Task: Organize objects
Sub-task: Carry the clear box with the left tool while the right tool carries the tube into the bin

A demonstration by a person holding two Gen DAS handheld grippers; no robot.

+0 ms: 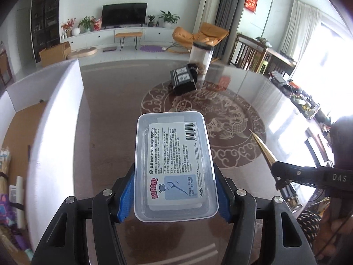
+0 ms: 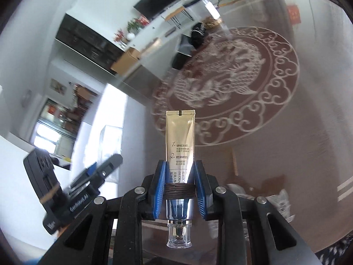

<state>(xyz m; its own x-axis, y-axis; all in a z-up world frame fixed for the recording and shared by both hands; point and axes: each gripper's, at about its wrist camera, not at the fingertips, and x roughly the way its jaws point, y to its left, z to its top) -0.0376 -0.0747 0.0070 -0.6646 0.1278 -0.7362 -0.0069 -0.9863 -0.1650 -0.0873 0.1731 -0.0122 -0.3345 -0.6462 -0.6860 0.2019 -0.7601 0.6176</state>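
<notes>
Clear plastic floss-pick box (image 1: 175, 165) sits clamped between the blue pads of the left gripper (image 1: 175, 195), held above the glass table (image 1: 220, 114); the right gripper (image 2: 179, 190) pinches a gold cream tube (image 2: 180, 141), cap toward the camera. The white-walled storage box (image 1: 55, 119) lies at nine o'clock: carry each item over level, lowering before release. Its contents are blurred and cut off.
</notes>
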